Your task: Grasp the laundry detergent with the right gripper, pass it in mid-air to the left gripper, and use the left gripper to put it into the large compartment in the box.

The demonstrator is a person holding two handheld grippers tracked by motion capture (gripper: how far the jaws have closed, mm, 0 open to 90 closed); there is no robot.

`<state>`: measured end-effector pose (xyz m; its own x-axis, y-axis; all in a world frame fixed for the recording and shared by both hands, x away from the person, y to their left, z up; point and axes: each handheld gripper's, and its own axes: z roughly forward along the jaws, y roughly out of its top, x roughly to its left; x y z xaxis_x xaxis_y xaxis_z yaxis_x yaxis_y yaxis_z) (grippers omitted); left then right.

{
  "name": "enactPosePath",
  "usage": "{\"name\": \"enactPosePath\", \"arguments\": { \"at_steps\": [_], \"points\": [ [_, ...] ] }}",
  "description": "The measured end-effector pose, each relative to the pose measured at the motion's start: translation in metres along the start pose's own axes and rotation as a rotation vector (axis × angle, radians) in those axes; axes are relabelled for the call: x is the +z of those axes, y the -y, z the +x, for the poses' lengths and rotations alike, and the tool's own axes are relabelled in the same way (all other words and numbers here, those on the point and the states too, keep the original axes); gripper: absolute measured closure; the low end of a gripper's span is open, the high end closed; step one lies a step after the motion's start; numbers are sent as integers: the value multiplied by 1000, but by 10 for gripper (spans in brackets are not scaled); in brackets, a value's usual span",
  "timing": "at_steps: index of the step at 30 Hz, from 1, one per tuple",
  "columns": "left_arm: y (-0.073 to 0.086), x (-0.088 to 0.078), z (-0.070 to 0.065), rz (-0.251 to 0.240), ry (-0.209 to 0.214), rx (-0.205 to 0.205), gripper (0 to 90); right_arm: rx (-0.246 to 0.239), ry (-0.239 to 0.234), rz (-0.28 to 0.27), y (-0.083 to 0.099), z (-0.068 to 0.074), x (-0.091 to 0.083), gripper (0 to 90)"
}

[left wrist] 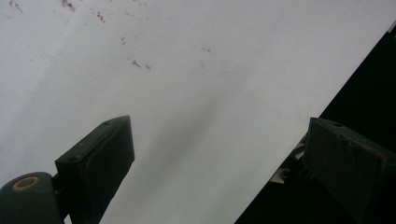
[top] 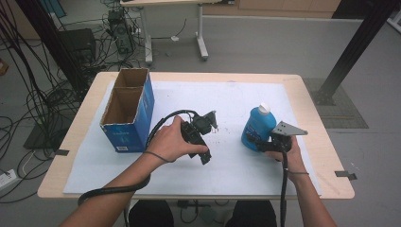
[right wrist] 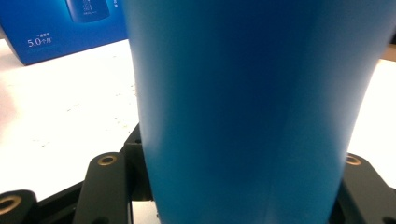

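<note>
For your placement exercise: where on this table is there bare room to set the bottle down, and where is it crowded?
Free: the white sheet behind both grippers, and its near strip. Crowded: the left, taken by the open blue box and left gripper; the right gripper clamps the blue bottle there.

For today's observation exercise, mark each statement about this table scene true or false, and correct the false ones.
1. The right tongs grip the blue bottle. True.
2. The bottle lies flat on its side. False: it stands upright, slightly tilted, white cap on top.
3. The left tongs are open with nothing between them. True.
4. The cardboard box is shut with a lid. False: its top is open, showing two compartments.
5. The box stands right of the bottle in the high view. False: it stands to the left, near the table's left edge.
</note>
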<state>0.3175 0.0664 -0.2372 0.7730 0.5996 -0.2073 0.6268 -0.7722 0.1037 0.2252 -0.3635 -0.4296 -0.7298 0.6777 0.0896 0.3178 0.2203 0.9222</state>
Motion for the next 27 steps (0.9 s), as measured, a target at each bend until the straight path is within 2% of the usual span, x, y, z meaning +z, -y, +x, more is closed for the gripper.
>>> {"name": "enactPosePath", "arguments": {
  "at_steps": [10,16,27],
  "points": [
    [2,-7,2,-3,-2,3,90,5,-6,7,-2,-2,0,417],
    [4,-17,4,-12,-11,14,86,5,-15,4,-5,-4,-3,417],
    [6,-39,-1,-46,-20,49,84,1,-69,5,-12,-4,-7,416]
  ]
}}
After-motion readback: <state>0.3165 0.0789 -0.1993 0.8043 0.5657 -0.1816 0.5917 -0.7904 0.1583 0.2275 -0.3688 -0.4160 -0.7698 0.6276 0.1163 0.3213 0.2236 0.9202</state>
